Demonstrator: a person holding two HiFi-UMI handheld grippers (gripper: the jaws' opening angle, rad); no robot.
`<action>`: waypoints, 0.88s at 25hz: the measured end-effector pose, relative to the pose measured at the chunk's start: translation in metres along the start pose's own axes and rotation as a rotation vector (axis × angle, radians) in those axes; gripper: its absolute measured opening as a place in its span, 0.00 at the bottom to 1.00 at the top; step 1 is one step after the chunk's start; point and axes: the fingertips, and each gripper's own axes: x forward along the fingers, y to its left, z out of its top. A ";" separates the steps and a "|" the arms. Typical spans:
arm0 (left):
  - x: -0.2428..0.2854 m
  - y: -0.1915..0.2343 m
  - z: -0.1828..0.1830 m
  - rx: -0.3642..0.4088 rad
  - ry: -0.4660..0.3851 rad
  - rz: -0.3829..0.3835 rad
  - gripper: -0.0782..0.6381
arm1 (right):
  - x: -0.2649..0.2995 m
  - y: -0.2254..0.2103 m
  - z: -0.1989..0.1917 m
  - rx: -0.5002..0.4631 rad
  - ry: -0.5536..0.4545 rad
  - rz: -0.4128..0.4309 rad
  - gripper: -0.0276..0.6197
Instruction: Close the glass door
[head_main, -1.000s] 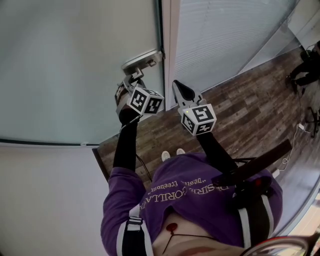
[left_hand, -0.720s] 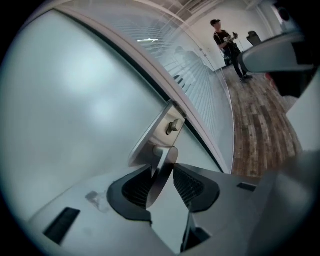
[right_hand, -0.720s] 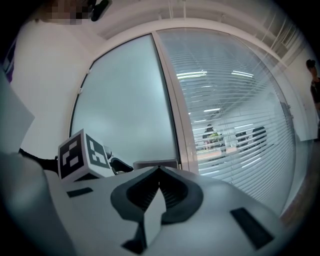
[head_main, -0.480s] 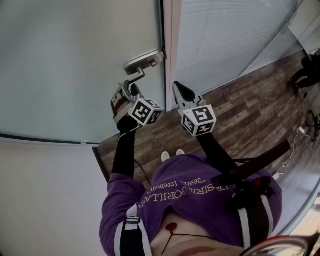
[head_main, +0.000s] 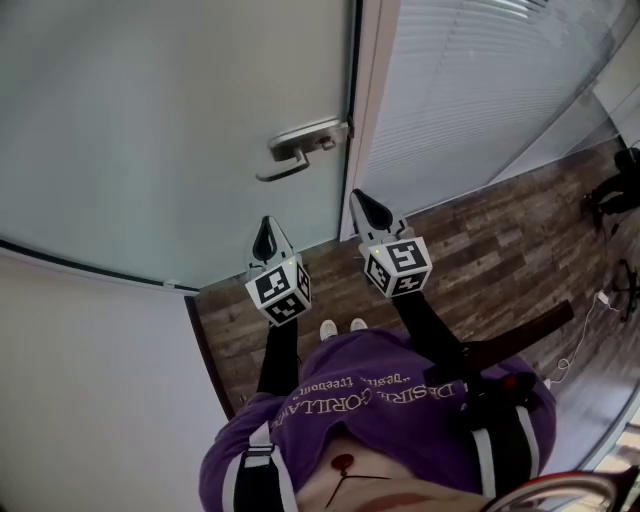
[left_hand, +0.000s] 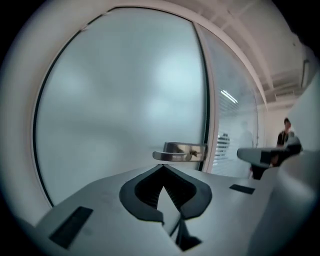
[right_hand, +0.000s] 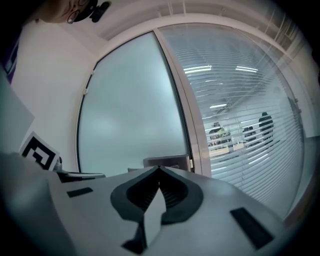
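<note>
1. Since the earlier frame, the left gripper (head_main: 265, 230) has come off the door handle (head_main: 298, 150). It now sits lower in the head view, clear of the handle, and its jaws, which stood wide before, are pressed together on nothing.
2. Glass door (head_main: 170, 120): a frosted pane filling the upper left of the head view. Its right edge lies along the white frame post (head_main: 372, 100). Whether it is latched cannot be told.
3. Blinded glass panel (head_main: 480, 90): upper right, just beside the post.
4. Wood floor (head_main: 480, 240): right and lower centre.
5. Person in a purple top (head_main: 380, 400): bottom centre, both arms extended towards the door.
6. Right gripper (head_main: 358, 198): centre of frame, beside the left gripper and below the post. Jaws are together and empty, touching nothing.
7. Handle: a metal lever at the door's right edge, centre of frame, above both grippers.
</note>
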 end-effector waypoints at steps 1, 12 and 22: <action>-0.004 0.000 0.002 -0.070 -0.027 -0.006 0.11 | 0.000 0.002 -0.001 -0.001 0.002 0.003 0.03; -0.011 -0.016 0.013 -0.018 -0.080 -0.039 0.11 | -0.004 0.010 -0.001 -0.057 0.016 0.015 0.03; -0.013 -0.015 0.005 -0.009 -0.053 -0.044 0.11 | -0.009 0.011 -0.003 -0.066 0.018 0.003 0.03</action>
